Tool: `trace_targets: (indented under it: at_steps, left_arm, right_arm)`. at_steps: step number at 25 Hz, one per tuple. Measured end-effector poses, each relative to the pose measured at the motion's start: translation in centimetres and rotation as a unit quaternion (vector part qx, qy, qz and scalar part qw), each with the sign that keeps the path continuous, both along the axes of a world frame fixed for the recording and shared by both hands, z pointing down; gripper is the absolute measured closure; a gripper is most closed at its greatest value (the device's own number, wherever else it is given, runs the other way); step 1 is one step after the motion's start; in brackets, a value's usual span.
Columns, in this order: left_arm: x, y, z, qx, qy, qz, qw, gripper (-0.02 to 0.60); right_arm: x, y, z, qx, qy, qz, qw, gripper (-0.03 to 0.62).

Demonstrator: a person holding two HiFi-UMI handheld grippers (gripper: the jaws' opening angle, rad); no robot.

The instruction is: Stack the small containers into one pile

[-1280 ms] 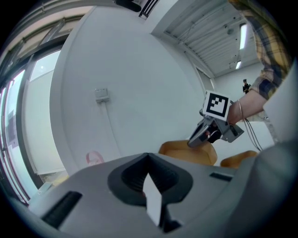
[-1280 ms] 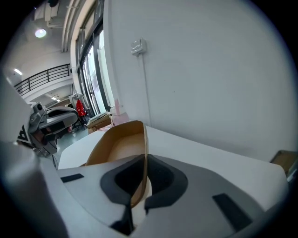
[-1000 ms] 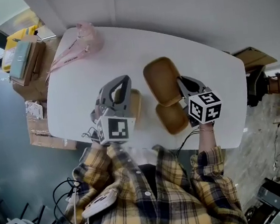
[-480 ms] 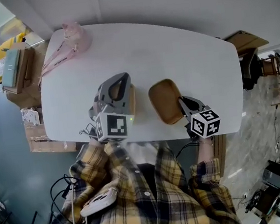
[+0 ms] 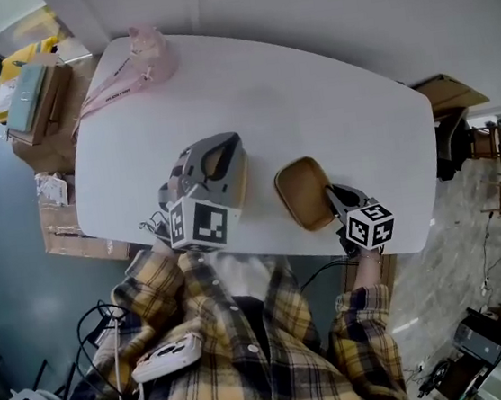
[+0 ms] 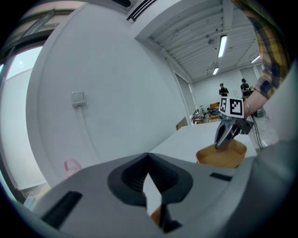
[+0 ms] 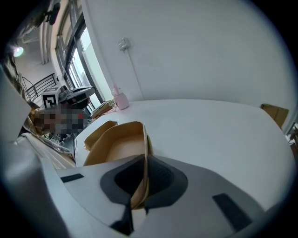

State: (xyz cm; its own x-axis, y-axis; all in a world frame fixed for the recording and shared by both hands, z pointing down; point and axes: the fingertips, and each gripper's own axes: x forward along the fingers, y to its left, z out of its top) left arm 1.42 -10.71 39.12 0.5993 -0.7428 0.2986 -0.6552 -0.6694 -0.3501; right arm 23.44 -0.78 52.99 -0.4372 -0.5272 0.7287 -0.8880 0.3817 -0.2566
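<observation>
On the white table [image 5: 328,94] my right gripper [image 5: 330,194] is shut on the near wall of a brown paper container [image 5: 302,192]. In the right gripper view its jaws [image 7: 139,186] pinch that wall, and two rims show close together, so a second container [image 7: 100,130] seems nested under the first. My left gripper [image 5: 219,158] hovers to the left, over another brown container [image 5: 242,183]. A sliver of that container [image 6: 156,215] sits between the nearly closed left jaws. The left gripper view also shows the right gripper [image 6: 227,134] on its container [image 6: 221,156].
A pink bottle with a lanyard [image 5: 137,56] lies at the table's far left corner. Cardboard boxes [image 5: 34,99] stand on the floor to the left, and a brown box [image 5: 446,94] to the right. People [image 6: 223,88] stand far off in the room.
The right gripper carried its container toward the table's near edge, over the second container that lay there. Only one shows there now. The left gripper has hardly moved.
</observation>
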Motion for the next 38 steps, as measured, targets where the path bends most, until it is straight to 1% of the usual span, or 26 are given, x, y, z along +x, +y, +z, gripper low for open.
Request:
trace_targets:
  at_steps: [4, 7, 11, 13, 16, 19, 20, 21, 25, 30, 35, 36, 38]
  left_arm:
    - [-0.2, 0.2, 0.4, -0.003, -0.006, -0.002, 1.0, 0.563]
    - [-0.4, 0.2, 0.7, -0.006, -0.008, -0.004, 0.9999, 0.563]
    - [-0.4, 0.4, 1.1, -0.008, -0.009, -0.007, 0.9999, 0.563]
    - [-0.4, 0.4, 1.2, -0.009, -0.011, -0.008, 0.9999, 0.563]
    - [-0.4, 0.4, 1.2, -0.011, -0.013, -0.008, 0.9998, 0.563]
    - [0.0, 0.5, 1.1, -0.011, -0.014, -0.006, 0.9998, 0.563]
    - [0.2, 0.6, 1.1, -0.011, -0.015, -0.005, 0.9998, 0.563]
    - [0.4, 0.7, 1.0, -0.01, -0.015, -0.004, 0.9998, 0.563]
    - [0.3, 0.8, 1.2, -0.009, -0.024, -0.004, 0.9997, 0.563]
    - [-0.2, 0.7, 1.1, -0.003, -0.022, -0.011, 0.9997, 0.563]
    - [-1.2, 0.6, 1.0, 0.003, -0.018, -0.021, 0.9996, 0.563]
    - [-1.4, 0.5, 0.8, 0.005, -0.017, -0.024, 0.9996, 0.563]
    - [-1.9, 0.4, 0.5, 0.008, -0.013, -0.03, 0.9994, 0.563]
  right_arm:
    - [-0.3, -0.5, 0.5, 0.001, 0.017, -0.025, 1.0, 0.569]
    - [-0.5, -0.6, 0.8, 0.01, 0.028, -0.032, 0.999, 0.569]
    - [-0.7, -0.5, 1.1, 0.04, 0.052, -0.028, 0.997, 0.569]
    - [-0.7, -0.5, 1.1, 0.062, 0.081, -0.028, 0.994, 0.568]
    - [-0.8, -0.5, 1.3, 0.085, 0.134, -0.035, 0.987, 0.568]
    - [-1.1, -0.4, 2.4, 0.079, 0.178, -0.048, 0.98, 0.547]
    - [-1.3, -0.2, 2.8, 0.075, 0.187, -0.052, 0.978, 0.525]
    - [-1.4, -0.1, 3.0, 0.071, 0.192, -0.053, 0.977, 0.519]
    - [-1.7, -0.1, 3.7, 0.065, 0.214, -0.063, 0.973, 0.513]
    - [-1.7, -0.2, 3.9, 0.052, 0.275, -0.087, 0.956, 0.503]
    - [-1.8, -0.5, 4.1, 0.031, 0.316, -0.099, 0.943, 0.496]
    - [-1.7, -0.5, 4.1, 0.026, 0.321, -0.099, 0.942, 0.496]
    - [-1.5, -0.5, 3.8, 0.021, 0.321, -0.089, 0.943, 0.489]
